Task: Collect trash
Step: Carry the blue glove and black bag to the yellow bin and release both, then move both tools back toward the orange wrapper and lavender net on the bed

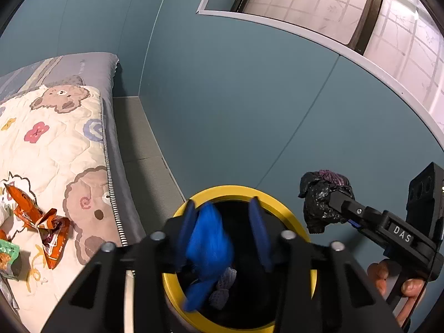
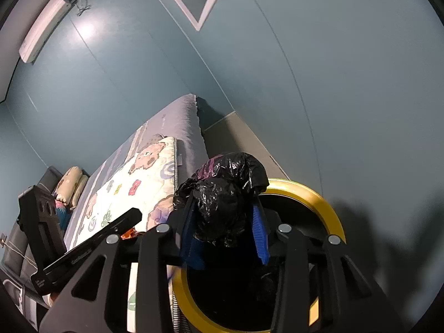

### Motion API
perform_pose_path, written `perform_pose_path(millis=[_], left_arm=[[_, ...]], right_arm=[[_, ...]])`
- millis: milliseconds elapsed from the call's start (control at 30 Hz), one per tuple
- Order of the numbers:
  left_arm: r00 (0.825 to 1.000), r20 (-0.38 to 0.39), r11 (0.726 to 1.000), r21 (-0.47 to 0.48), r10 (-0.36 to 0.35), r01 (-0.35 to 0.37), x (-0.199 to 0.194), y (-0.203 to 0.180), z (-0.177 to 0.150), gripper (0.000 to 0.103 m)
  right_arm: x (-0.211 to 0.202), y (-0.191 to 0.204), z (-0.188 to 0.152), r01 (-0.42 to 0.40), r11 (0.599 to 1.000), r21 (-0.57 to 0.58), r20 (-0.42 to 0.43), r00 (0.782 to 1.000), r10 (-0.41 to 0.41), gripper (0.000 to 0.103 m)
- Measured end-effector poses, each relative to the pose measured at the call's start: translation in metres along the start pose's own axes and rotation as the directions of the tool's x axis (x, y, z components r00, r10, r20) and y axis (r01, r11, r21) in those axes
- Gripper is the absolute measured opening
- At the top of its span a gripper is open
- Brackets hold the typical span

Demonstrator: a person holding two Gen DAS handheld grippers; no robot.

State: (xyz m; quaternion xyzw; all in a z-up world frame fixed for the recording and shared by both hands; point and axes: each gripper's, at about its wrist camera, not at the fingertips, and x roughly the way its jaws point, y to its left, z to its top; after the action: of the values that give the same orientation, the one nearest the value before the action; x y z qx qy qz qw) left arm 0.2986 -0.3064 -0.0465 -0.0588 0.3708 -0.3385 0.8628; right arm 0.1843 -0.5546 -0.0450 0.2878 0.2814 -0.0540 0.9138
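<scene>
Fingers of the left gripper [image 1: 222, 231] stand apart over the mouth of a yellow-rimmed bin [image 1: 291, 211], and a blurred blue piece of trash [image 1: 208, 252] hangs between them against the left pad only, apparently on its way down into the dark opening; a pale netted scrap [image 1: 224, 285] already lies inside. Just beside it, the right gripper [image 2: 224, 230] holds a crumpled black plastic bag [image 2: 222, 202] with a purple patch, its fingers part-way apart and the bag bulging above and between them; whether both pads press on it cannot be told from the wrist view, though the left wrist view shows the bag carried clear at the gripper's tip, short of the rim. A hand [image 1: 394, 280] grips the right tool's handle. Both tools point downward at the bin, which judging from the task is where everything gathered is meant to end up. Beyond, on a bed [image 1: 116, 149] covered by a bear-print quilt [image 1: 55, 138], torn orange wrappers [image 1: 47, 222] and a green packet [image 1: 8, 252] remain, well apart from the bin, so more collecting looks due. Blue walls [image 1: 236, 97] and a curtained window [image 1: 347, 14] close the scene.
</scene>
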Motion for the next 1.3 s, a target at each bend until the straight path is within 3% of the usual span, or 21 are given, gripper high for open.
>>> perform_pose_path(millis=[200,267,533,767,1000,1300], left_arm=[[1.000,0.013,1.000,-0.005,0.020,-0.020,-0.007,0.002,-0.005,0.064],[1.000,0.017,1.000,-0.010,0.025,-0.025,-0.012,0.005,-0.007,0.071],[0.995,0.054,0.996,-0.037,0.078,-0.076,-0.046,0.025,-0.007,0.077],[0.985,0.096,0.988,-0.064,0.146,-0.141,-0.087,0.056,-0.008,0.080],[0.956,0.132,0.961,-0.119,0.263,-0.248,-0.139,0.107,-0.009,0.083],[0.899,0.154,0.900,-0.228,0.410,-0.371,-0.200,0.180,-0.016,0.088]], right_arm=[[0.001,-0.004,-0.009,0.015,1.000,0.024,-0.016,1.000,-0.015,0.047],[0.002,-0.005,-0.010,0.010,0.999,0.036,-0.021,1.000,-0.009,0.055],[-0.007,0.005,-0.017,-0.002,1.000,0.024,-0.026,1.000,0.003,0.055],[-0.016,0.042,-0.017,-0.033,0.999,-0.037,-0.008,0.999,0.032,0.055],[-0.011,0.094,-0.022,-0.089,0.989,-0.118,-0.016,0.996,0.088,0.055],[0.009,0.162,-0.035,-0.160,0.965,-0.208,-0.076,0.986,0.147,0.057]])
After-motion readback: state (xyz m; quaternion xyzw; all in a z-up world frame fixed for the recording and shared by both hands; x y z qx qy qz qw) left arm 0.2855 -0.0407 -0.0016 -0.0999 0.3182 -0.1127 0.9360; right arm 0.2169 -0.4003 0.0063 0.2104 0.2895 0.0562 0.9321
